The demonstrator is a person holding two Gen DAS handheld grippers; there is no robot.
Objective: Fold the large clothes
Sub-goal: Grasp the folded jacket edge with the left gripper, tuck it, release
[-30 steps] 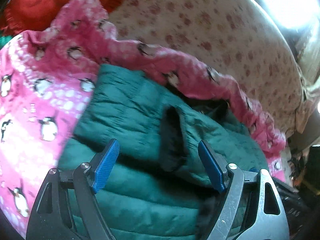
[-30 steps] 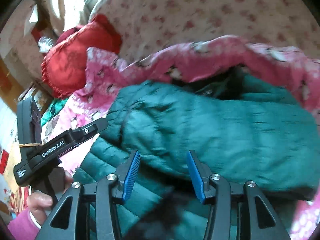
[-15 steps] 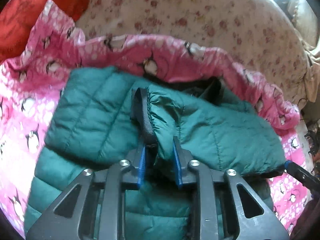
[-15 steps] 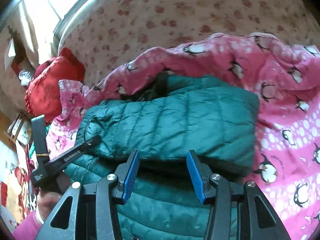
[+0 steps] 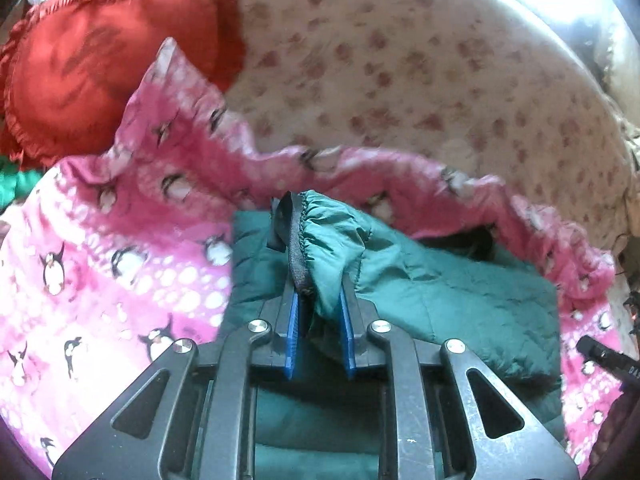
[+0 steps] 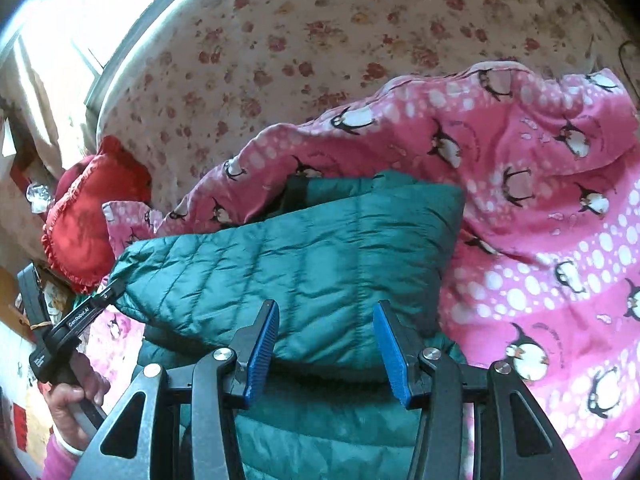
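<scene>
The floral bedsheet (image 5: 400, 80) runs across the back, with a pink penguin-print fleece blanket (image 6: 540, 240) spread over it and a red frilled cushion (image 5: 100, 68) at the far left corner. On the blanket lies the dark green quilted puffer jacket (image 6: 300, 264), one sleeve laid across its body.

A second ago the left gripper (image 5: 319, 336) stood wide over that sleeve; its jaws have just been closing, and now the blue pads pinch the elastic sleeve cuff (image 5: 308, 248), which looks lifted off the jacket. So the sleeve seems caught and ready to be carried across, with the fold itself still to come.

The right gripper (image 6: 326, 352) hovers about half open above the jacket's near edge, with nothing between its fingers.

Only the left wrist view shows the cuff bunched in the grip. Only the right shows the jacket's full width, plus the person's left hand (image 6: 74, 408) holding the other tool.
</scene>
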